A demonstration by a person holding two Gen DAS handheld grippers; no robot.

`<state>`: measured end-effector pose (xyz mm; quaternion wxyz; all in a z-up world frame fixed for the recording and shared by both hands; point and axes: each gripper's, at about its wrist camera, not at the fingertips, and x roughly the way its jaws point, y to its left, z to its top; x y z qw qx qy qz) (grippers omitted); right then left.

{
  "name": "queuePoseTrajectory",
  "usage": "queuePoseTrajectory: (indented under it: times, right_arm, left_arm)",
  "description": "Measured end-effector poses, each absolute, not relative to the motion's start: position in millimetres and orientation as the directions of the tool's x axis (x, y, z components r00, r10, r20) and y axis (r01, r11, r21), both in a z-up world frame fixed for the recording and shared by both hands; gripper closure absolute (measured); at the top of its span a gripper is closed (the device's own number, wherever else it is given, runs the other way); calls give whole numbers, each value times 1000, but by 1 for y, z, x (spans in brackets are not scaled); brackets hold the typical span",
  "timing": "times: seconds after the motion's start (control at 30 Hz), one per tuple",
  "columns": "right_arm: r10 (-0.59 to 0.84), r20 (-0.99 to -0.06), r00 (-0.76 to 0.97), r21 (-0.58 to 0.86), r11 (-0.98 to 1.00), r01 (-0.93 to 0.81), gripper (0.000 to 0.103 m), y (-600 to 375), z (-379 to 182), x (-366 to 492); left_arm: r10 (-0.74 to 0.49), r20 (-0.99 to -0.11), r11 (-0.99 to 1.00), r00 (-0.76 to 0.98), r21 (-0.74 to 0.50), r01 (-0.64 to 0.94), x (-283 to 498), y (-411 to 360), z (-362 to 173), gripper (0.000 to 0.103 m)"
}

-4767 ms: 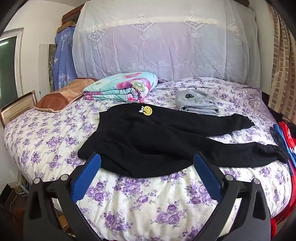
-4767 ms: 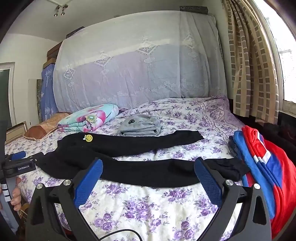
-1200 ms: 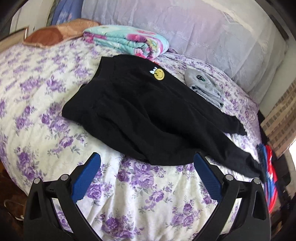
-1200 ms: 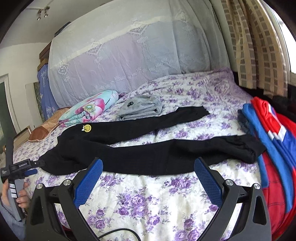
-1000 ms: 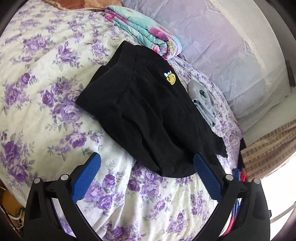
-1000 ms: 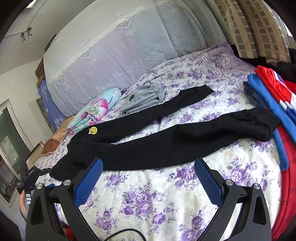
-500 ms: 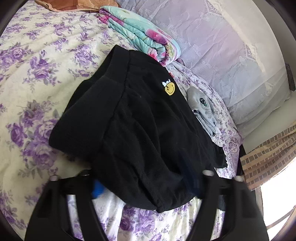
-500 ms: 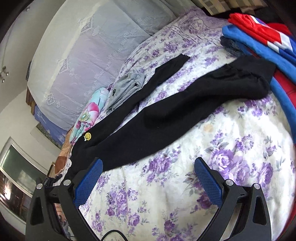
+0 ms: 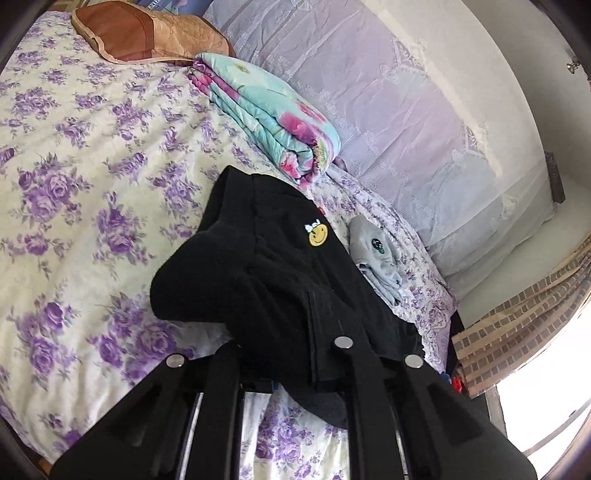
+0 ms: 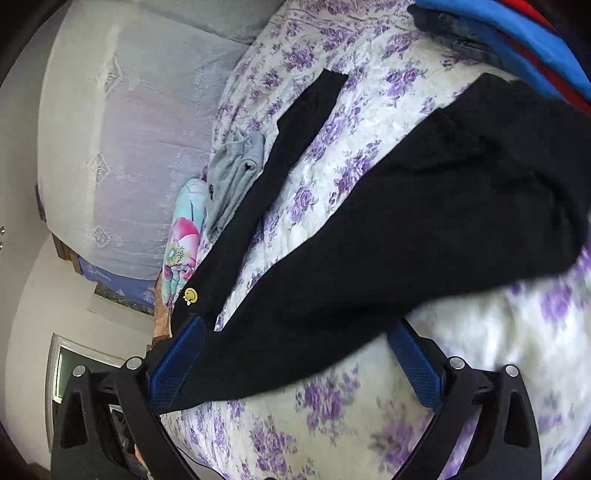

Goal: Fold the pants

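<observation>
Left gripper [image 9: 295,373], left wrist view: clamped tight on pants [image 9: 280,280] at waist corner nearest bed [image 9: 62,177] edge; jaws just finished closing, black cloth bunched between them and hiding pads. Waist end lifted off sheet in a hump, smiley patch [image 9: 318,235] facing up. Rest of pants trails away toward grey garment [image 9: 376,258]. Folded quilt [image 9: 266,114] and brown pillow [image 9: 147,33] beyond, well apart from grip.

Right wrist view: right gripper [image 10: 291,365] spread wide, holding nothing. Near leg [image 10: 406,229] lies across bed, running between blue pads [image 10: 177,365], not pinched. Far leg [image 10: 280,147] splayed apart from near one, ending near grey garment. Cuff of near leg close to blue and red clothes [image 10: 517,40] at bed edge. View motion-blurred.

Step in hand, as judged: pick up near leg w/ right, then carry it over onto far leg for lengthwise fold. To do well: go further toward cuff before closing, grab both layers of edge, not top layer only. Lift both ends to same height, keep cloth taut btwn grippers so no sag or twist. Lay near leg square on far leg, seams aligned. Mind cuff snagging clothes pile.
</observation>
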<state>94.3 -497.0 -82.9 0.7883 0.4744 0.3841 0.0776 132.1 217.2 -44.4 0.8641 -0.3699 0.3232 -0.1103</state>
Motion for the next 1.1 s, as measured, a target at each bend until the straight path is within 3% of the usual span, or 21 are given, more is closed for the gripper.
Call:
queuePoseTrajectory:
  times: [0.1,0.23,0.37,0.6,0.8,0.9,1.03,1.1]
  right_arm:
    - [482,-419,770,823,560,97,9,-509,-33,129]
    - [259,-499,827,640,753,151,8,-517,6,136]
    - [125,-562,818,494,844,210,8,-524,0,109]
    - [267,-625,733,566,802,191,11,-514,-64,95]
    - [342,-595,727,726,617,303,56,-548,-105,120]
    - [379,-559,737,774,557,300,66,-560,-115,135]
    - [406,-524,749,805,522,280,90,-563,-114,145]
    - [405,-483,777,808,549,216,92,-558,-91,140]
  left_arm:
    - [-429,-526,708,734,-701,-88,139,217,-58,93]
    - [-414,-556,710,721,-692,-126,136,218,-76,94]
    - [-413,-564,705,715,-695,-140,140,224,-81,94]
    - [-391,-589,732,707,-665,-149,148,218,-82,94]
    - [-403,-593,724,697,-672,-154,147,221,-84,94]
    - [-404,-602,729,689,-667,-155,152,219,-84,94]
    - [-434,-604,711,668,-685,-159,166,219,-84,94]
    - [-439,-599,713,670,-686,-146,170,219,-73,94]
